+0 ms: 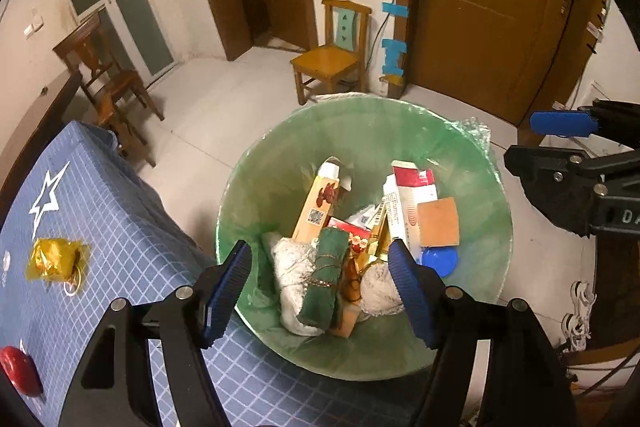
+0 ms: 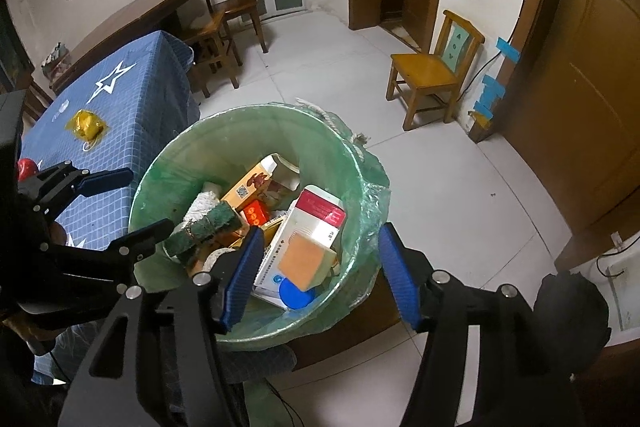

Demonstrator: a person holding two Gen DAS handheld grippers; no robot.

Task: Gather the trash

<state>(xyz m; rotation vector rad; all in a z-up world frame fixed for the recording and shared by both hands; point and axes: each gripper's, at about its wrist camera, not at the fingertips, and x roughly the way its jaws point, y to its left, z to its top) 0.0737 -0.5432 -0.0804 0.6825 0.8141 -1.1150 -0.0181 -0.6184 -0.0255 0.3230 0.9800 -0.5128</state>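
Green-lined bin (image 1: 472, 187) – boxes, rags inside, yellow wrapper (image 1: 56, 259) – on blue tablecloth

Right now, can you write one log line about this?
step: collect trash | left gripper: open, empty, over bin | right gripper: open, empty | yellow wrapper: on table

Blue checked tablecloth (image 1: 132, 227) on table, yellow wrapper (image 1: 56, 261), red object (image 1: 20, 371), possibly a lid
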